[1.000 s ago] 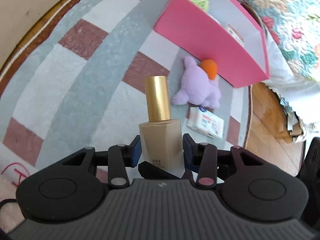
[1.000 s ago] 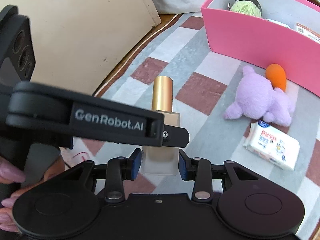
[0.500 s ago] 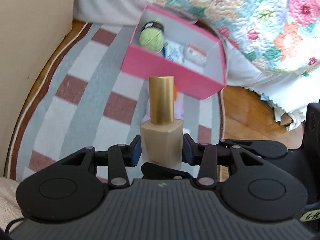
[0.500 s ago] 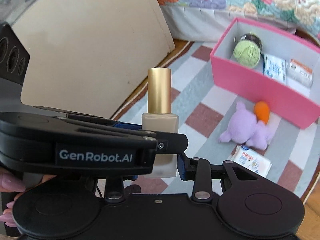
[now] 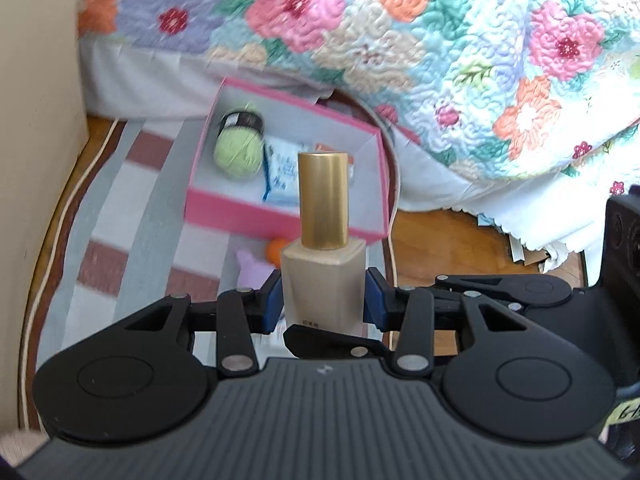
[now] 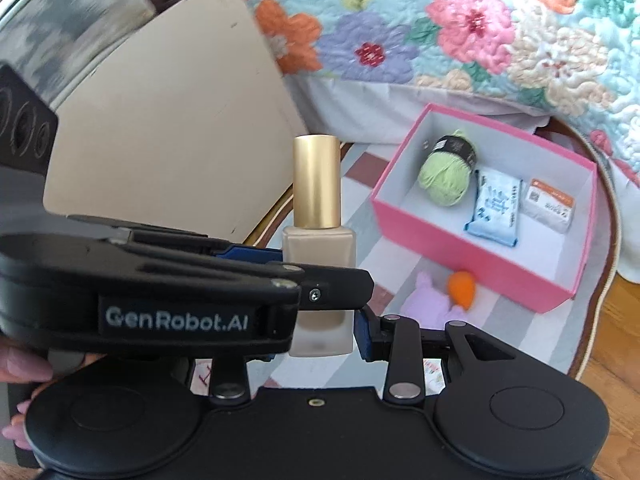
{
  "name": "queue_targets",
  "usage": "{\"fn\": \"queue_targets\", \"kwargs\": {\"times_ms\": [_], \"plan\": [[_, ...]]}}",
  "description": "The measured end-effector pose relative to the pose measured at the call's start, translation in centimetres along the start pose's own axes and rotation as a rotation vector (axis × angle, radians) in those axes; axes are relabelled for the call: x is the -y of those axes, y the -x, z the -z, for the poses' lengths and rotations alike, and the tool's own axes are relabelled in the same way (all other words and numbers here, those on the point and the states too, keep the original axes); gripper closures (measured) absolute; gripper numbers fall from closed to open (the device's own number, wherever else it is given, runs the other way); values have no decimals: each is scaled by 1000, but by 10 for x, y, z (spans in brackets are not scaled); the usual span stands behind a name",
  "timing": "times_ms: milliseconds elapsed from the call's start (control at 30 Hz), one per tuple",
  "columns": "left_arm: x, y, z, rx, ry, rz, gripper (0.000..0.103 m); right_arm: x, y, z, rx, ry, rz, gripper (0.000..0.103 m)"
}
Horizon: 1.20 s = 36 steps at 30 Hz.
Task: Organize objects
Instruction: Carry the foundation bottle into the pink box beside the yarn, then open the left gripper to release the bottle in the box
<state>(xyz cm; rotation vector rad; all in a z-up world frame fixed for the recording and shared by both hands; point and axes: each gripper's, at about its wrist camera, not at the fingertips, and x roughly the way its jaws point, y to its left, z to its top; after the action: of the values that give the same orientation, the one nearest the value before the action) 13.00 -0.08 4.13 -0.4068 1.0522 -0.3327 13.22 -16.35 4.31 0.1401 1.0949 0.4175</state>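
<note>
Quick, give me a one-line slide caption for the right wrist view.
Both grippers clamp a gold-capped bottle upright above the rug, pink box ahead holding yarn and two packets.

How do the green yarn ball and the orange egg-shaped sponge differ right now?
The green yarn ball lies inside the pink open box; the orange egg-shaped sponge lies outside it on the striped rug, beside the purple plush toy. The yarn ball looks larger and wears a dark paper band; the sponge is plain and smooth. Both are rounded, and neither is held by any fingers.
</note>
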Motion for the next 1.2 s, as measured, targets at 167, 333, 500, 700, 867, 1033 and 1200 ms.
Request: {"fn": "queue_targets", "kwargs": {"times_ms": [167,333,500,700,867,1033,1200], "plan": [[8,-24,-45,12,-37,-2,62,27,-5,-34,35,-54,-2,62],[10,-70,-87,-21,-138,22,62,67,-24,-58,95,-129,21,62],[0,-138,-112,-93,-134,26,61,111,-64,-64,145,-226,36,62],[-16,-227,-119,-127,-118,10,61,166,-125,-68,113,-269,78,62],[-28,-286,-123,-156,-80,-45,61,206,-171,-71,88,-284,95,62],[-47,-315,-127,-189,2,-13,60,218,-197,-71,50,-282,121,62],[-56,-336,-127,-184,77,-28,60,234,-217,-86,-22,-279,158,63]]}}
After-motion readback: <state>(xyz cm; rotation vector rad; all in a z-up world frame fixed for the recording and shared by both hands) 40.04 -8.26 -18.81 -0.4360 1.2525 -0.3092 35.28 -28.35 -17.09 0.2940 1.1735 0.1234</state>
